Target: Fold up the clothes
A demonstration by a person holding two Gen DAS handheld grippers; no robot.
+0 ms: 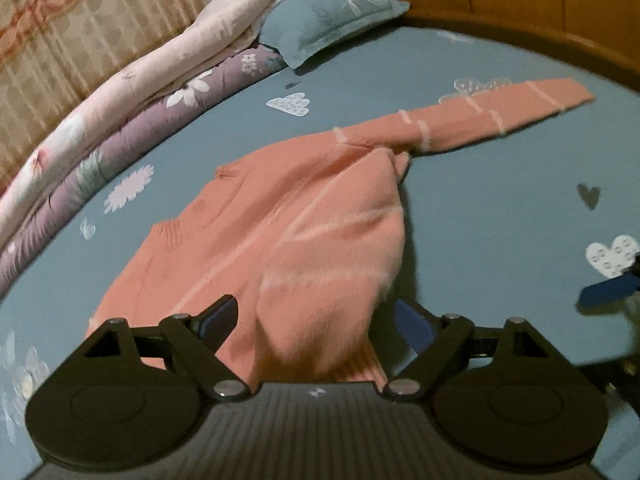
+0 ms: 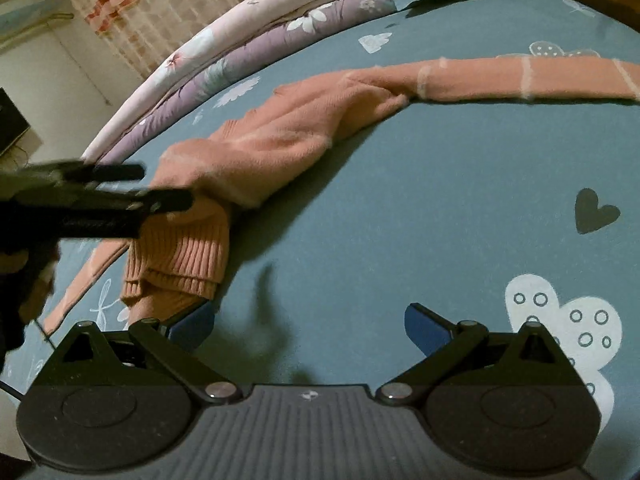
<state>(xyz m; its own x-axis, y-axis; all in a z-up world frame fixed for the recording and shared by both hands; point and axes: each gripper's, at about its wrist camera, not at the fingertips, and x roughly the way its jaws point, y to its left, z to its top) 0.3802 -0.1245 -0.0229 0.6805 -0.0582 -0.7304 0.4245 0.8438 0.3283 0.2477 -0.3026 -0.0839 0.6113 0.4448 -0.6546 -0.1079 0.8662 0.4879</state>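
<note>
- Pink fuzzy knit sweater (image 1: 288, 232) with pale stripes lies on the blue bed sheet (image 1: 500, 208) that has white hearts and flowers on it.
- One long sleeve (image 1: 480, 116) is stretched out flat, far from the claws and pointing off to the right. The body is bunched up, and part of it is lifted off the bed.
- Ribbed hem (image 2: 180, 256) hangs down from the left claw in the right camera's view.
- Left claw (image 1: 316, 328) has the sweater cloth sitting between its two blue-tipped fingers. The fingers look wide apart, so I cannot tell if they are really pinching it.
- Right claw (image 2: 310, 326) is wide open with nothing in it. It hangs over bare sheet, and the hem is just to its left.
- I think the sweater is partway folded or partway spread; the pictures fit both.
- The stretched sleeve runs across, left to right, and the right claw is on the side nearer to it.
- Farther back lie a rolled purple and pink flowered quilt (image 1: 132, 112) and a blue pillow (image 1: 328, 20).
</note>
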